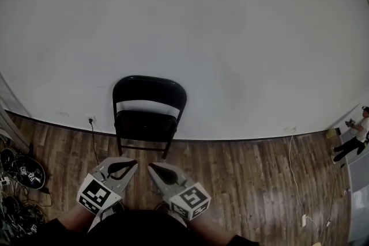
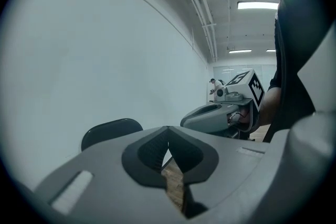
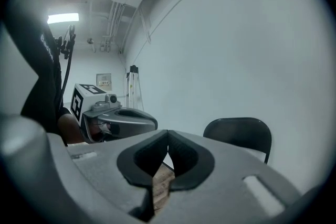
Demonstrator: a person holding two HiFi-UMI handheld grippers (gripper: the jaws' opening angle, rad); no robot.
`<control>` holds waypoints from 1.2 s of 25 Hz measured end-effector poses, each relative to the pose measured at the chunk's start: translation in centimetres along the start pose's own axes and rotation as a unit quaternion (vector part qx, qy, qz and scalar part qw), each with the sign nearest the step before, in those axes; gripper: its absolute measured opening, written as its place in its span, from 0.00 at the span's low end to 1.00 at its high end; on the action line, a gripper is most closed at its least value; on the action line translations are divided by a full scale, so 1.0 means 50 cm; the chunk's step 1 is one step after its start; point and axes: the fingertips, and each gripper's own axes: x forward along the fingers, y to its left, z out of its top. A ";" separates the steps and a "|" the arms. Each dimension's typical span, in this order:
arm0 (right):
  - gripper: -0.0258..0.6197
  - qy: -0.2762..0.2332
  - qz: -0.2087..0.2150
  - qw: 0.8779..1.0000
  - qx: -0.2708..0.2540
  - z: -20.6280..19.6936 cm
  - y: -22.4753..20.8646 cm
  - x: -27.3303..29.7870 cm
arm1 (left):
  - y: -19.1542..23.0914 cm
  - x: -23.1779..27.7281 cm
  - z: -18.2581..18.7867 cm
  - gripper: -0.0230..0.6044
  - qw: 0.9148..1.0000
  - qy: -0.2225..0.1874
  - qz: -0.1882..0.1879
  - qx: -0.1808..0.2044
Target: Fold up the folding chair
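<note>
A black folding chair stands unfolded on the wooden floor, its back against the white wall. My left gripper and right gripper are side by side in front of it, well short of the seat. Both are shut with nothing between the jaws. In the left gripper view the chair's backrest shows above the shut left gripper, with the right gripper to its right. In the right gripper view the chair is to the right of the shut right gripper, and the left gripper is at the left.
A black cord runs from a wall socket to the floor left of the chair. Cables and gear lie at the left edge. A white cable trails at the right. A person is far off at the right.
</note>
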 end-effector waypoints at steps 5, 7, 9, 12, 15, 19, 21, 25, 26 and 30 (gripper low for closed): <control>0.04 -0.035 0.010 0.999 0.009 0.028 -0.014 -0.040 | -0.052 0.032 0.030 0.04 1.000 -0.014 -0.023 -0.007; 0.04 -0.044 0.010 0.999 0.009 0.033 -0.017 -0.055 | -0.068 0.039 0.035 0.04 0.999 -0.021 -0.024 -0.010; 0.04 -0.052 0.006 0.999 0.006 0.028 -0.022 -0.066 | -0.084 0.045 0.035 0.04 0.999 -0.019 -0.026 -0.005; 0.04 -0.052 -0.003 0.999 0.012 0.000 -0.034 -0.071 | -0.104 0.058 0.016 0.04 0.999 -0.013 -0.032 -0.006; 0.04 -0.040 0.000 0.999 0.016 -0.024 -0.035 -0.072 | -0.121 0.061 -0.008 0.04 0.999 -0.011 -0.036 -0.023; 0.04 -0.039 0.012 0.999 0.010 -0.024 -0.023 -0.072 | -0.123 0.053 -0.008 0.04 0.999 -0.012 -0.034 -0.019; 0.04 -0.042 0.019 0.999 0.007 -0.019 -0.015 -0.069 | -0.121 0.052 -0.007 0.04 0.999 -0.012 -0.031 -0.018; 0.04 -0.036 0.028 0.999 0.008 -0.022 -0.003 -0.065 | -0.120 0.049 -0.010 0.04 0.999 -0.009 -0.031 -0.017; 0.04 -0.034 0.029 0.999 0.008 -0.022 -0.002 -0.063 | -0.118 0.049 -0.011 0.04 0.999 -0.008 -0.031 -0.017; 0.04 -0.029 0.029 0.999 0.008 -0.024 -0.002 -0.057 | -0.110 0.046 -0.012 0.04 0.999 -0.007 -0.029 -0.018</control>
